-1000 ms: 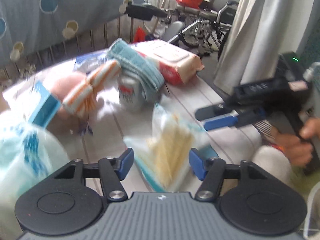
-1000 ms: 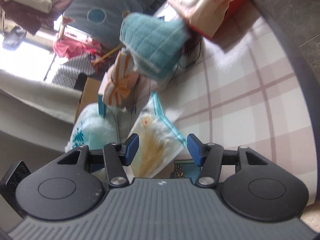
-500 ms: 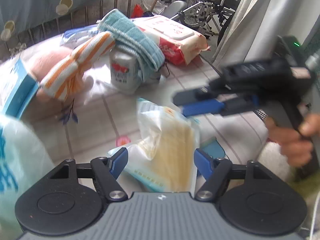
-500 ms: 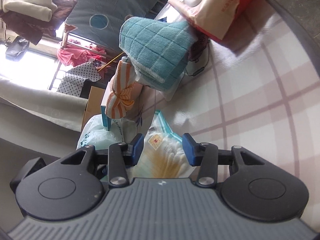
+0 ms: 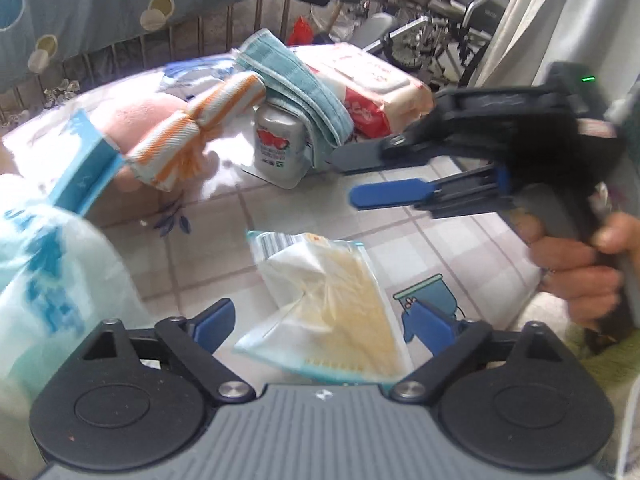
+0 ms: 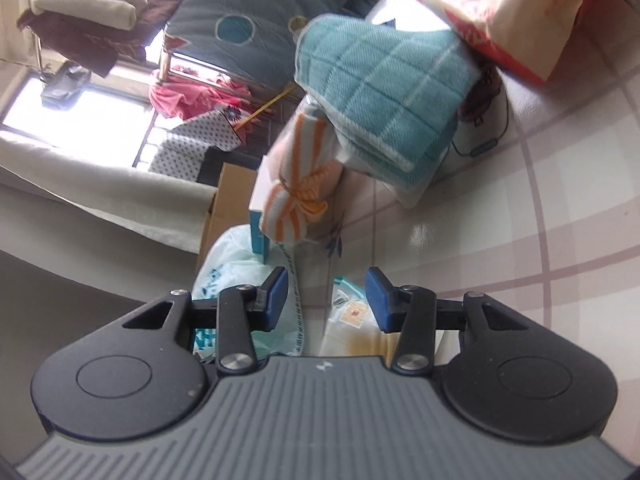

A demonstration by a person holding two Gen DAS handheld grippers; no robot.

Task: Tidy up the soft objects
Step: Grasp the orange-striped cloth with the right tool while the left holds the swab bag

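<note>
My bench wears a pink checked cloth. At its far side a red-and-cream wipes pack lies beside a teal towel draped over a silver can, with an orange-striped cloth roll to the left. The crinkled tissue packet lies flat on the cloth between my left claw's fingers, which are opening and clear of it. My right claw, in a hand, hovers above the packet, released, nothing between its blue pads.
</note>
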